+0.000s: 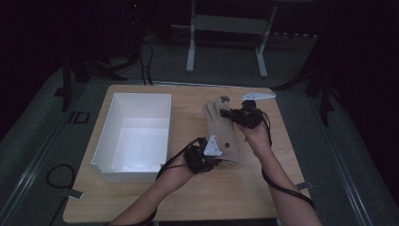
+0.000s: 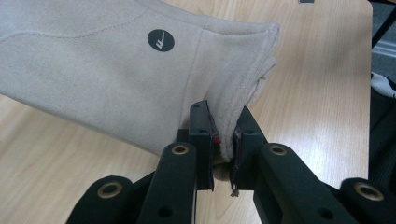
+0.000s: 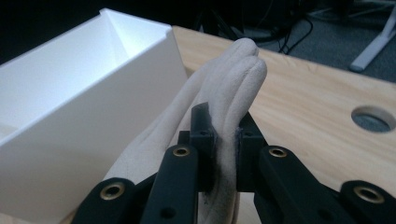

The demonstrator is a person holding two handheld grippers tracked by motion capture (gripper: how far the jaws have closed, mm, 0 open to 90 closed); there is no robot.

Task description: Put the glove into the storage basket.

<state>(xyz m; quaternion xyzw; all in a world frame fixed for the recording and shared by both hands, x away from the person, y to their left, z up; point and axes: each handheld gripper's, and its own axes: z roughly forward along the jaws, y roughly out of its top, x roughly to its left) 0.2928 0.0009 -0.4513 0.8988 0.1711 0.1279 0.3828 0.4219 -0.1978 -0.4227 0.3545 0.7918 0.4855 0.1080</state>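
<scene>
Both grippers' fingers clamp a beige glove over the wooden surface.

The left gripper (image 2: pixel 223 154) pinches the cuff edge of the glove (image 2: pixel 107 70), fingers (image 2: pixel 201 140) nearly closed on the fabric. The right gripper (image 3: pixel 224 154) squeezes the glove's finger end the same way. The glove stretches between them, just beside the white box (image 1: pixel 136 136).

An open box (image 1: pixel 136 134) sits left of centre on the table (image 1: pixel 244 188); a glove (image 1: pixel 221 129) lies just right of it, at mid-frame.
</scene>
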